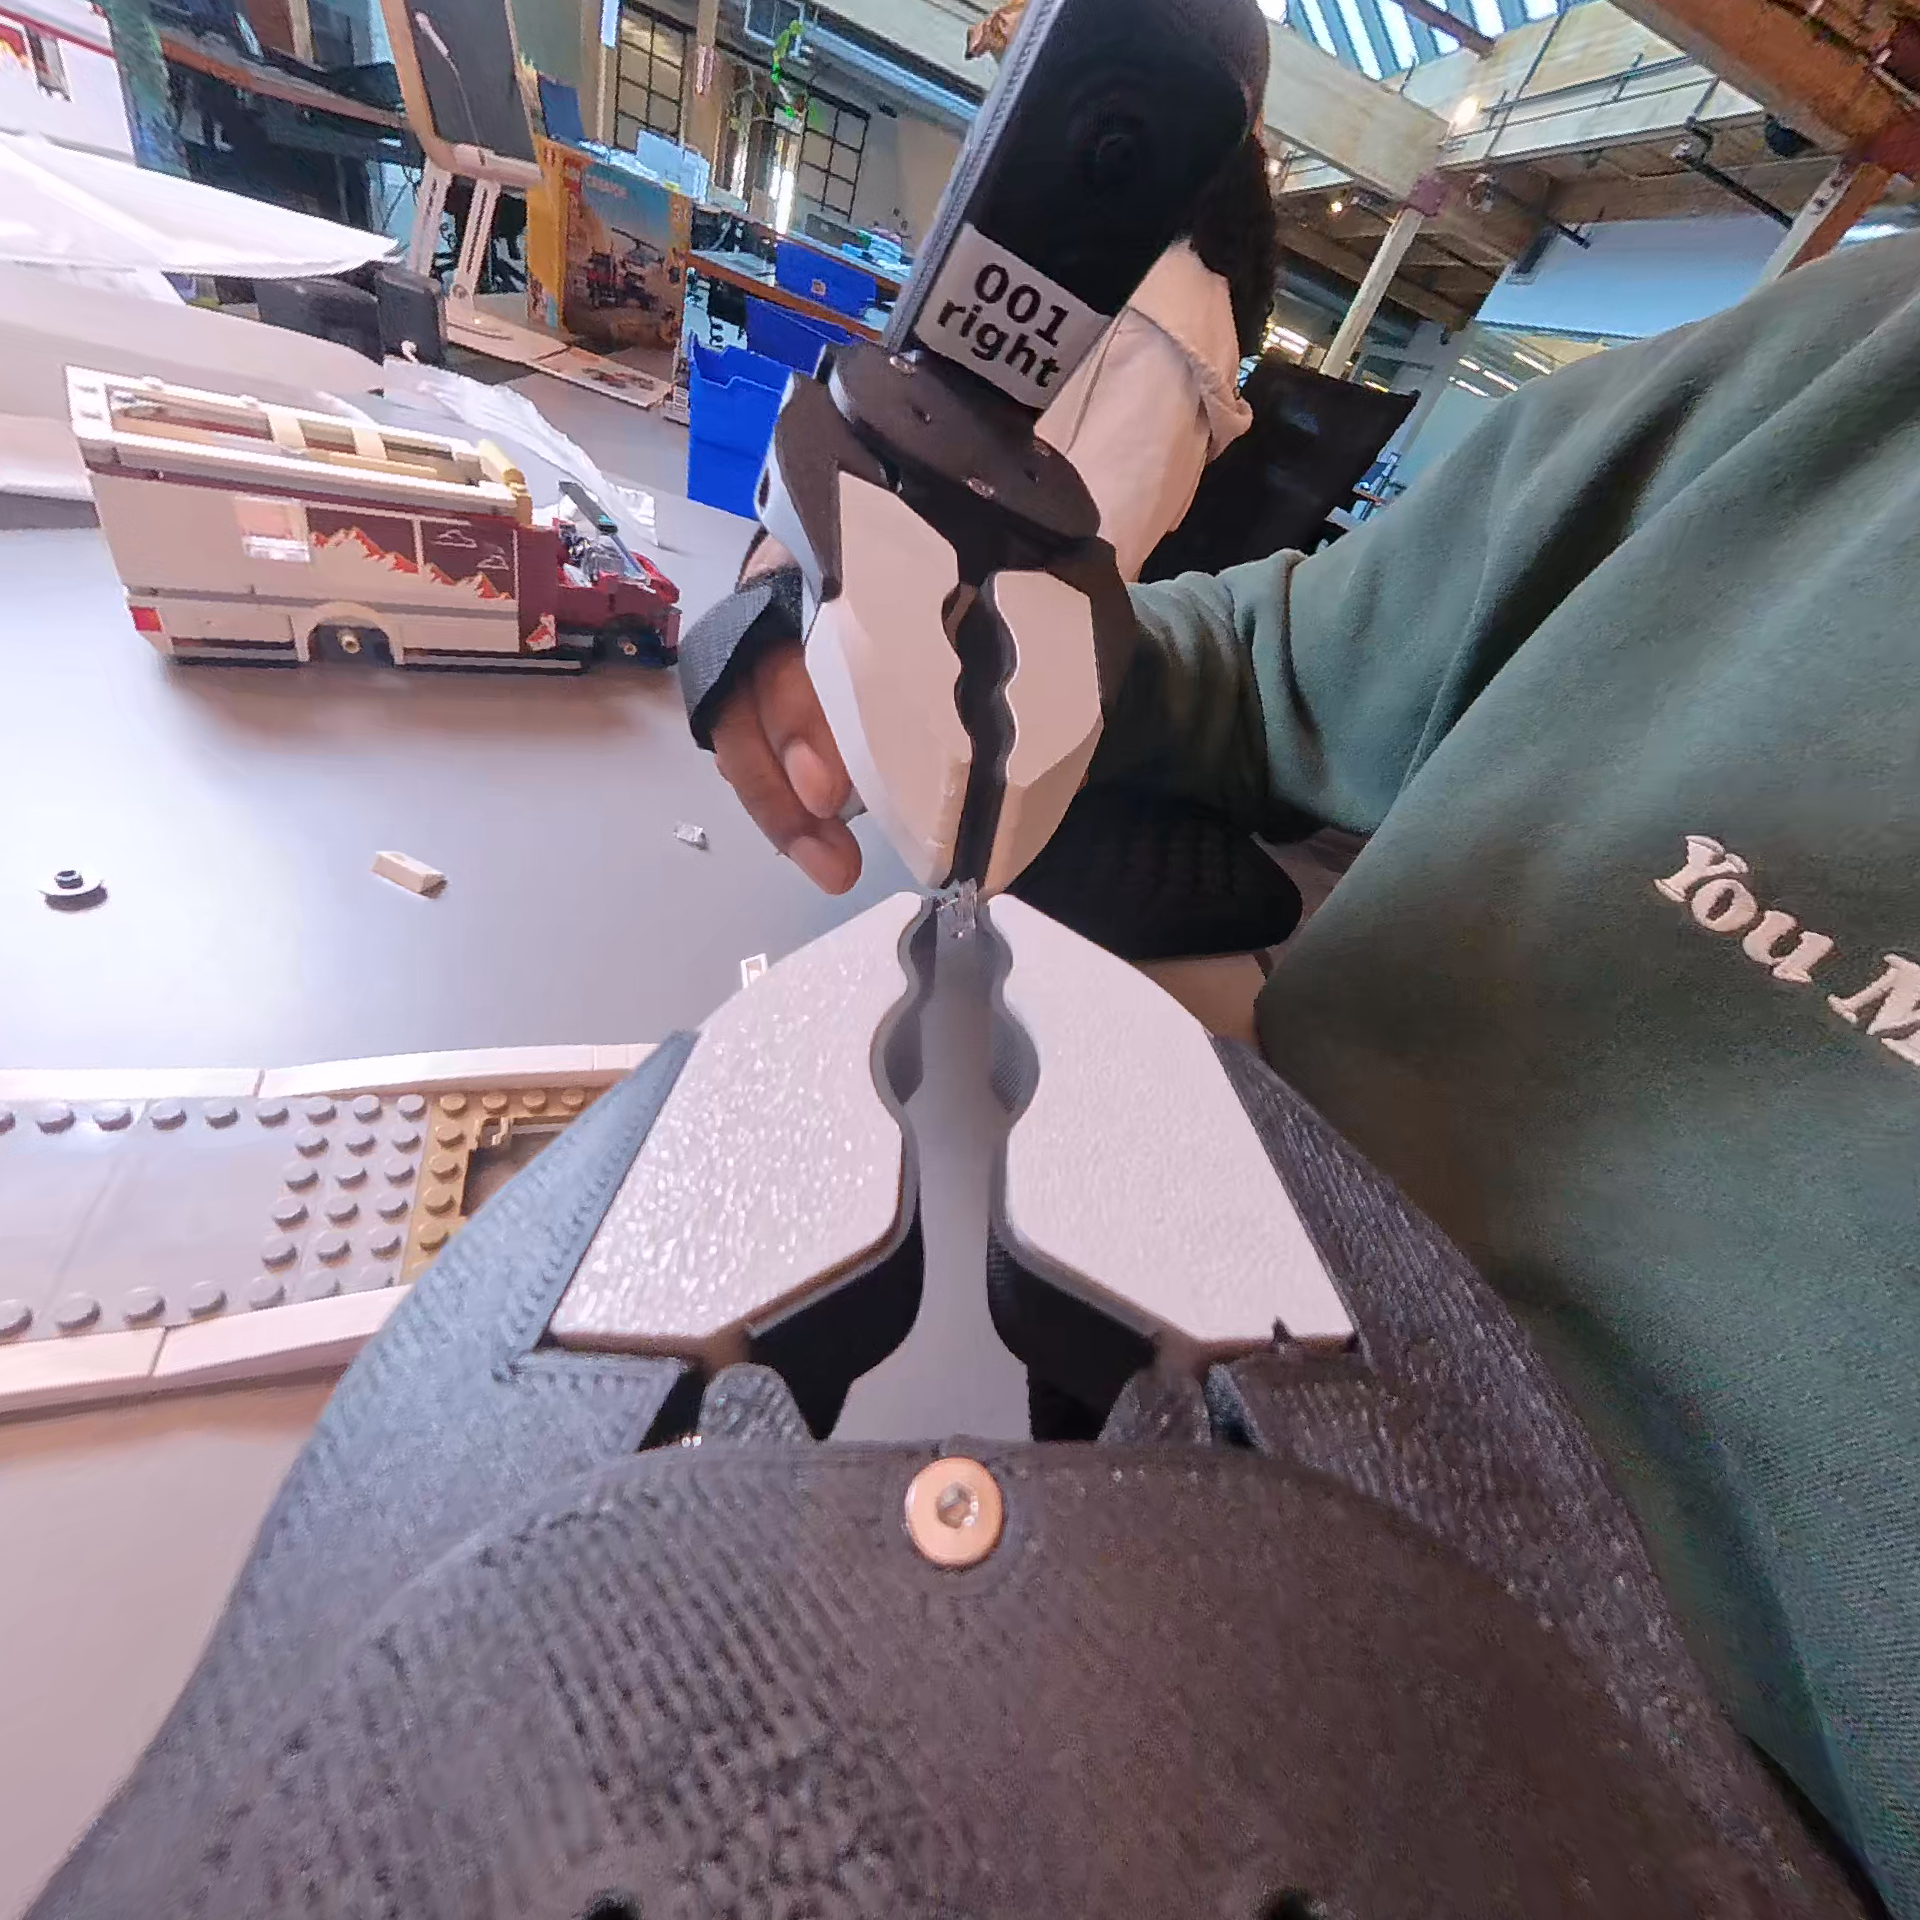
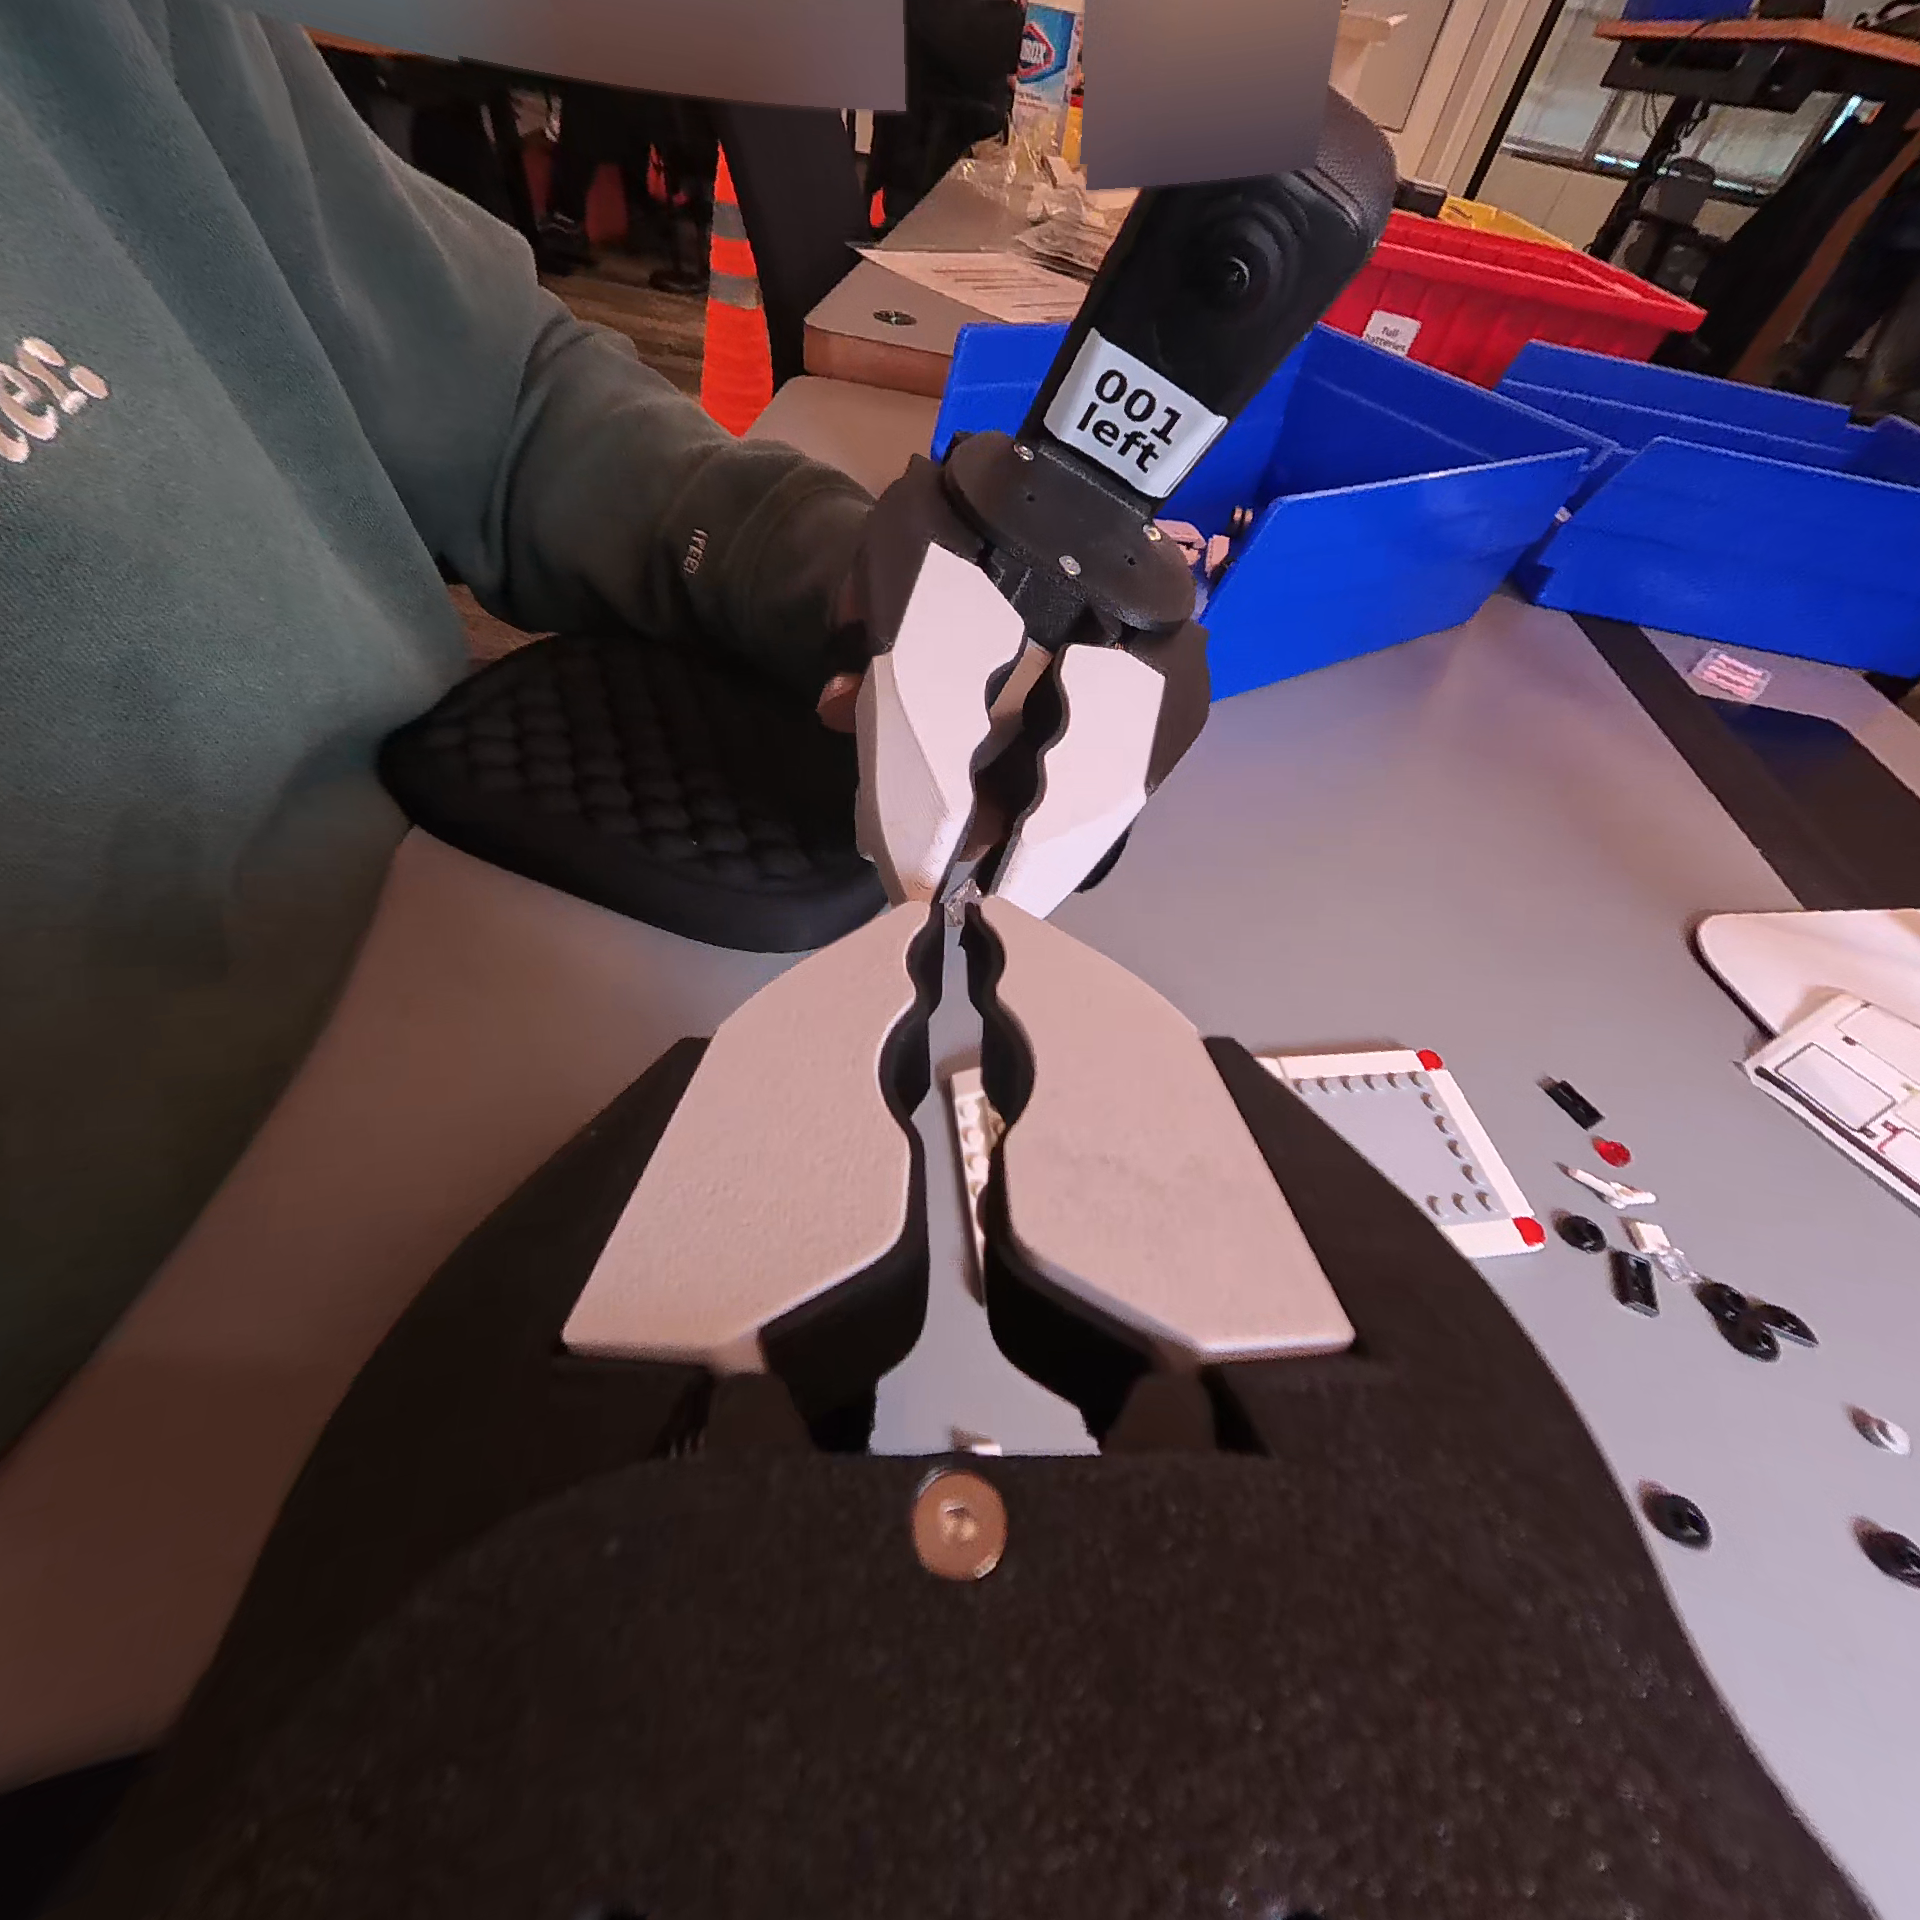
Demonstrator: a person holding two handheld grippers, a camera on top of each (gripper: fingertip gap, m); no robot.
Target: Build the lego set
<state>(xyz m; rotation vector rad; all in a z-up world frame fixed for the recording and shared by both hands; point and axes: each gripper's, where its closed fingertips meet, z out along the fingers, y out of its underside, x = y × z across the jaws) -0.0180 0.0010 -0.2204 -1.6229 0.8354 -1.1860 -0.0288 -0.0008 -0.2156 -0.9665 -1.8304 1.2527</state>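
Observation:
My two grippers meet tip to tip above the grey table (image 1: 312, 831). A tiny clear brick piece (image 1: 961, 923) sits right where the tips meet. My left gripper (image 1: 958, 920) has its fingers nearly together, with the piece pinched at their tips. My right gripper (image 1: 971, 883) comes down from above, its fingertips closed on the same piece. In the right wrist view, the clear piece (image 2: 961, 902) lies between my right gripper's tips (image 2: 958, 920) and the left gripper's tips (image 2: 971, 883). A person's hands hold both grippers.
A toy brick camper van (image 1: 343, 540) stands at the far left. A grey studded plate with a white border (image 1: 208, 1216) lies near left. Another white-framed plate (image 2: 1392, 1143), several small loose pieces (image 2: 1662, 1278) and blue bins (image 2: 1455, 540) are at the right. A green-sleeved arm (image 1: 1558, 675) is close by. My two grippers' fingertips are within a few centimetres of each other.

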